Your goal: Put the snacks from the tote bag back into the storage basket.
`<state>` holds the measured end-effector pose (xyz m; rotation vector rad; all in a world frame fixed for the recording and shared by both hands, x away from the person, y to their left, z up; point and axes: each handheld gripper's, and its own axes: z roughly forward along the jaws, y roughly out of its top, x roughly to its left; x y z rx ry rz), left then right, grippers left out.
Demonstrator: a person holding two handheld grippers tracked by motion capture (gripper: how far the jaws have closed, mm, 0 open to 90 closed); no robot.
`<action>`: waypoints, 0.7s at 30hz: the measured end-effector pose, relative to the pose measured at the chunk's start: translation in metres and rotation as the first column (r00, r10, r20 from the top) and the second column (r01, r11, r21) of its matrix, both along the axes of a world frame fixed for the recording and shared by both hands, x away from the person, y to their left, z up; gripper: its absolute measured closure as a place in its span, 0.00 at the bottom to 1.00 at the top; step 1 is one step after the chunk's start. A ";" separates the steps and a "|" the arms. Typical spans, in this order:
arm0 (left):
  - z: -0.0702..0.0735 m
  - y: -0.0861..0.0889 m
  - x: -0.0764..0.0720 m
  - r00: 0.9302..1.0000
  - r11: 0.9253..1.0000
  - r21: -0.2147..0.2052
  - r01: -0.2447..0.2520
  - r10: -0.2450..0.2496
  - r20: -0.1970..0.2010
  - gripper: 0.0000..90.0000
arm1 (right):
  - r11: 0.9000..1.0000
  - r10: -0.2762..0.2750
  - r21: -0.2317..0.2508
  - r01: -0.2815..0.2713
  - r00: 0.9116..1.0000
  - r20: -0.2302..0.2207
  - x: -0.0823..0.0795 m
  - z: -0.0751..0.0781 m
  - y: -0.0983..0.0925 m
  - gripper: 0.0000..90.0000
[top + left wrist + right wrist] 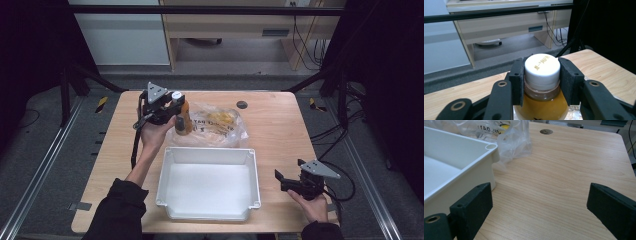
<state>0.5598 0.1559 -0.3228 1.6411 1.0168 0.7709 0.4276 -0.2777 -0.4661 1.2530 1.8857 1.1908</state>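
Wooden table (280, 130) carries a white plastic bin (207, 183) at its near centre, interior bare. A clear plastic bag (220, 125) lies just beyond the bin's far rim; its yellow contents cannot be identified, possibly fruit. Left gripper (541, 75) is clamped on the white cap and neck of a bottle of orange liquid (181, 116), upright at the bag's left edge. Right gripper (280, 179) sits beside the bin's right wall, jaws spread wide, holding nothing.

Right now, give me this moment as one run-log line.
left gripper: shut on bottle, by cap | right gripper: open, idle | white bin: empty | plastic bag: behind bin
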 end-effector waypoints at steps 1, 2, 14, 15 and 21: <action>0.003 0.001 -0.001 1.000 1.000 -0.007 -0.002 0.002 0.004 0.65 | 1.000 0.002 -0.001 -0.002 1.000 0.001 0.000 0.000 0.000 0.07; 0.004 0.001 -0.001 1.000 1.000 -0.005 -0.003 0.003 0.005 0.65 | 1.000 0.002 0.000 -0.002 1.000 0.002 0.000 0.000 0.000 0.07; 0.020 0.002 -0.007 0.999 1.000 -0.007 -0.006 0.006 0.035 0.65 | 1.000 0.005 -0.003 -0.005 1.000 0.002 0.000 0.000 0.000 0.08; 0.021 0.002 -0.008 0.999 1.000 -0.008 -0.004 0.004 0.037 0.65 | 1.000 0.005 -0.003 -0.005 1.000 0.002 0.000 0.000 0.000 0.08; 0.027 0.001 -0.013 0.999 1.000 -0.006 0.005 -0.004 0.041 0.65 | 1.000 0.005 -0.002 -0.005 1.000 0.001 0.000 0.000 0.000 0.08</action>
